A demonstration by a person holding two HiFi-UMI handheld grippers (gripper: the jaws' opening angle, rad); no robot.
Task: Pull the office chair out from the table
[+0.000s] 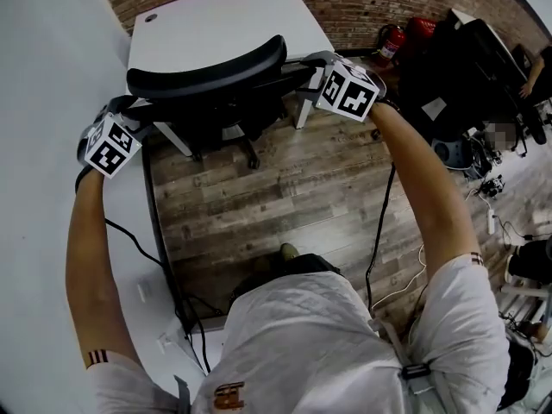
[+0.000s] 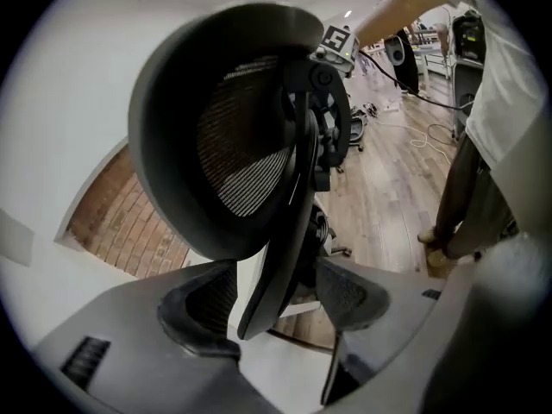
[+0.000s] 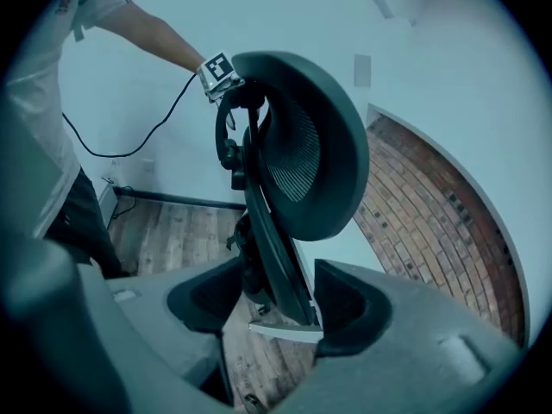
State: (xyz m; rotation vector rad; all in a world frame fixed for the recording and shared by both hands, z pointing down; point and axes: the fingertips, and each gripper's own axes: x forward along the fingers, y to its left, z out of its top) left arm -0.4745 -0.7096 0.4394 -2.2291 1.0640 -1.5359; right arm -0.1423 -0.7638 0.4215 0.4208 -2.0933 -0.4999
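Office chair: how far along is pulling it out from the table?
Done: both grippers are at the office chair. In hand: the left gripper and right gripper each straddle a side edge of its backrest, jaws open, not clamped. Still to do: closing, then pulling; the chair sits close against the table.
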